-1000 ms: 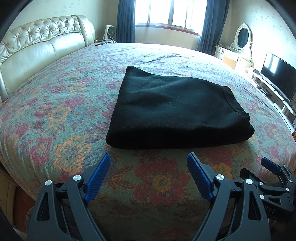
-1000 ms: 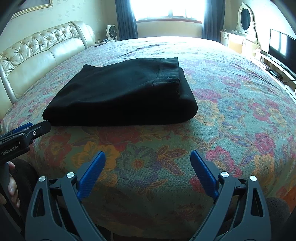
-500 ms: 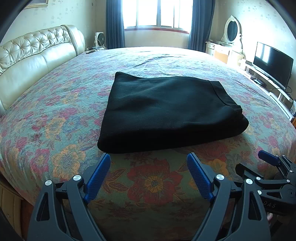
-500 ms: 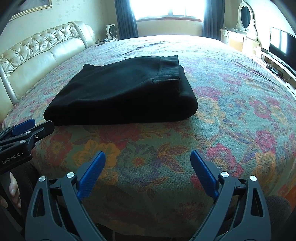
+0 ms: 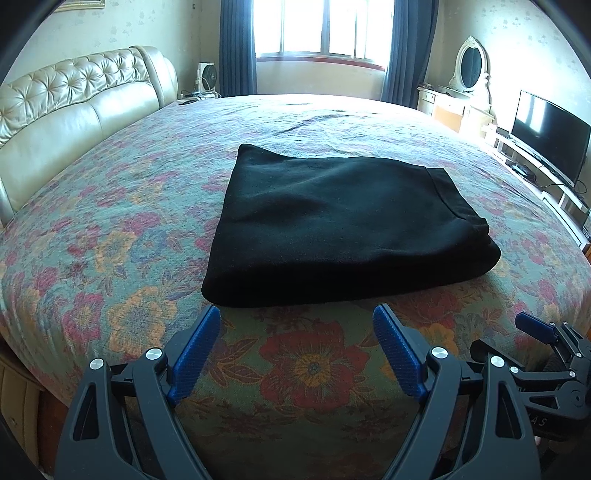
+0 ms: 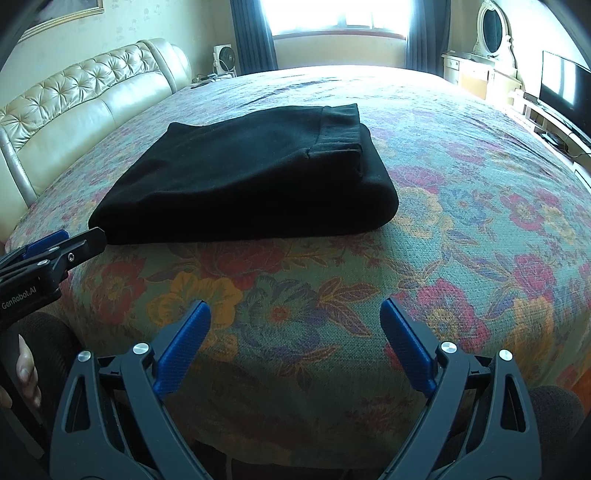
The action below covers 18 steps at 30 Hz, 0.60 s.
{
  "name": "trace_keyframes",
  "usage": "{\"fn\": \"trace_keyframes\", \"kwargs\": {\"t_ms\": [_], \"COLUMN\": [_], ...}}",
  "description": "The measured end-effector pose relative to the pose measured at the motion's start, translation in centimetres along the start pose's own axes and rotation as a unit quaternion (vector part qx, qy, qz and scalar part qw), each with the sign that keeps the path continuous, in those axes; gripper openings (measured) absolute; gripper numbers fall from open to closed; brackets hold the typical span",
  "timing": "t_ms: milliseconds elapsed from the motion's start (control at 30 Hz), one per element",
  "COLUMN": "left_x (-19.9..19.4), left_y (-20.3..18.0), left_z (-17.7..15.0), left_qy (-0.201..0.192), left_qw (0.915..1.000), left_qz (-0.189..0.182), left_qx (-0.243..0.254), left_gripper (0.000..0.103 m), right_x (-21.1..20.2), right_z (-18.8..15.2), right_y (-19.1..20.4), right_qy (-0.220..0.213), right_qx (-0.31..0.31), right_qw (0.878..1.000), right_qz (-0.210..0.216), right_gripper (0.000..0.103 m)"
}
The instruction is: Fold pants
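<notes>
The black pants (image 5: pixel 340 225) lie folded into a thick rectangle on the floral bedspread (image 5: pixel 122 236), waistband at the right end. They also show in the right wrist view (image 6: pixel 251 177). My left gripper (image 5: pixel 297 325) is open and empty, hovering over the bed's near edge just in front of the pants' near fold. My right gripper (image 6: pixel 295 321) is open and empty, further back from the pants over the bed's near edge. The right gripper's side shows in the left wrist view (image 5: pixel 546 354), and the left gripper's in the right wrist view (image 6: pixel 55 254).
A tufted cream headboard (image 5: pixel 74 103) runs along the left. A dresser with an oval mirror (image 5: pixel 469 70) and a TV (image 5: pixel 550 136) on a low stand are at the right. A window with blue curtains (image 5: pixel 321 29) and a small fan (image 5: pixel 205 75) stand behind the bed.
Both grippers have tilted and pulled back slightly, so more of the room shows. The pants have not moved. Both grippers stay open.
</notes>
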<state>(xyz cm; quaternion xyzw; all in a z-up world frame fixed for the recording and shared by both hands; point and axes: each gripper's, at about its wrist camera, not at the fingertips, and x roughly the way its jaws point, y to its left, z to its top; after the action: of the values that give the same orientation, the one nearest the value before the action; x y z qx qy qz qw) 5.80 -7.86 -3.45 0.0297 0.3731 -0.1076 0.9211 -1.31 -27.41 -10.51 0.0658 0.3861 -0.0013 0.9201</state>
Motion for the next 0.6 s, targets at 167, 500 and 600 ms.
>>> {"fn": "trace_keyframes", "kwargs": {"t_ms": [167, 500, 600], "left_x": [-0.35, -0.27, -0.53], "left_y": [-0.01, 0.11, -0.13], "left_z": [0.05, 0.01, -0.02], "left_qy": [-0.011, -0.012, -0.022], "left_qw": [0.9999, 0.9997, 0.9996], "left_qz": [-0.002, -0.017, -0.015], "left_qx": [-0.001, -0.010, -0.004], "left_gripper": [0.084, 0.087, 0.087], "right_x": [0.03, 0.16, 0.27], "right_z": [-0.10, -0.25, -0.24], "right_y": [0.07, 0.05, 0.09], "right_qy": [0.002, 0.006, 0.008], "right_qx": [0.000, -0.002, -0.002], "right_qw": [1.000, 1.000, 1.000], "right_qz": [0.001, 0.004, 0.005], "right_gripper": [0.093, 0.093, 0.093]}}
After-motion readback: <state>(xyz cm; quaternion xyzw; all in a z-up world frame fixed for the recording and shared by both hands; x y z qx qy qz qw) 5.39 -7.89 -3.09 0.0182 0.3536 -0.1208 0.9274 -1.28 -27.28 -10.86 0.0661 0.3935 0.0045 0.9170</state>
